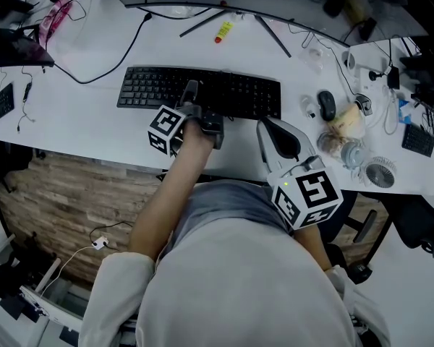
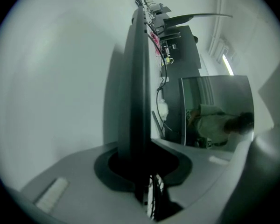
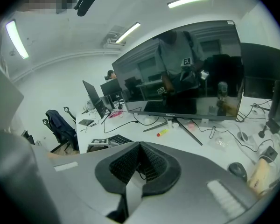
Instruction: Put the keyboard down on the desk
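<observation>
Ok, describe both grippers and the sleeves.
Left gripper: grey body, white cube with black square markers. Right gripper: pale grey body, the same kind of cube; its view shows grey jaws with black textured pads. The person's top is pale, left sleeve short of the forearm.

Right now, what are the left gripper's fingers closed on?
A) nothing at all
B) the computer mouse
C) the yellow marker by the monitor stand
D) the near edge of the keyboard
D: the left gripper sits at the near edge of the black keyboard, and its own view shows that dark slab clamped between its fingers.
</observation>
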{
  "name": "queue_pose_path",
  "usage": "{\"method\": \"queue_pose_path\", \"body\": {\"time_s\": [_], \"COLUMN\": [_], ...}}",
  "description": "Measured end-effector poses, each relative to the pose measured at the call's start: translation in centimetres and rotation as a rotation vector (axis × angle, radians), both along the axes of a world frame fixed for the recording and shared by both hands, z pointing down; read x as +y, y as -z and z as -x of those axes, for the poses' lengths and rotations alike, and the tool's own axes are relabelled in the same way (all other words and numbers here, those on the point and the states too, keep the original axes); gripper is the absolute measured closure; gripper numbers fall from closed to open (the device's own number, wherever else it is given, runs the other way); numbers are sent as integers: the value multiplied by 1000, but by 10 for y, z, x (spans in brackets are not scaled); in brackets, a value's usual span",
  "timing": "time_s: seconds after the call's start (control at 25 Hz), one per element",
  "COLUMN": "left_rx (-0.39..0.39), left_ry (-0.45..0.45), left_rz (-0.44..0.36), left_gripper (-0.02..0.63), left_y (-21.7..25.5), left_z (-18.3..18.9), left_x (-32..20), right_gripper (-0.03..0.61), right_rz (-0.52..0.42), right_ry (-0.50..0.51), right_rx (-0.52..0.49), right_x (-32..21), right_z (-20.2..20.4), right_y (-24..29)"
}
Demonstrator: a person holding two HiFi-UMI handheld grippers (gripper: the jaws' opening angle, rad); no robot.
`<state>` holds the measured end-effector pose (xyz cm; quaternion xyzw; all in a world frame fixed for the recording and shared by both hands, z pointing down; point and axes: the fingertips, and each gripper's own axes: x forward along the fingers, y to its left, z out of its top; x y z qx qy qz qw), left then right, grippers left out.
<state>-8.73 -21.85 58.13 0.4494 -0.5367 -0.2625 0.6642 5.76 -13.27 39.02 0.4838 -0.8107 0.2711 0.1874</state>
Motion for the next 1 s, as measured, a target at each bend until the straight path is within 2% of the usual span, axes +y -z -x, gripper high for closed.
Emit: {"method": "queue_pose_path", "body": {"time_s": [0.6, 1.0], "left_rx": [-67, -68], "left_ry": [5, 15], "left_rz": [35, 62], "left_gripper": [614, 614], "left_y": [6, 15], "left_z": [2, 2], "left_x": [-1, -5], "right_gripper": [583, 583], "right_rz": [-9, -15], "right_ry": [1, 4], "right_rx": [-4, -9], "right_x": [2, 3], "right_z": [2, 2], "right_y": [2, 3]}}
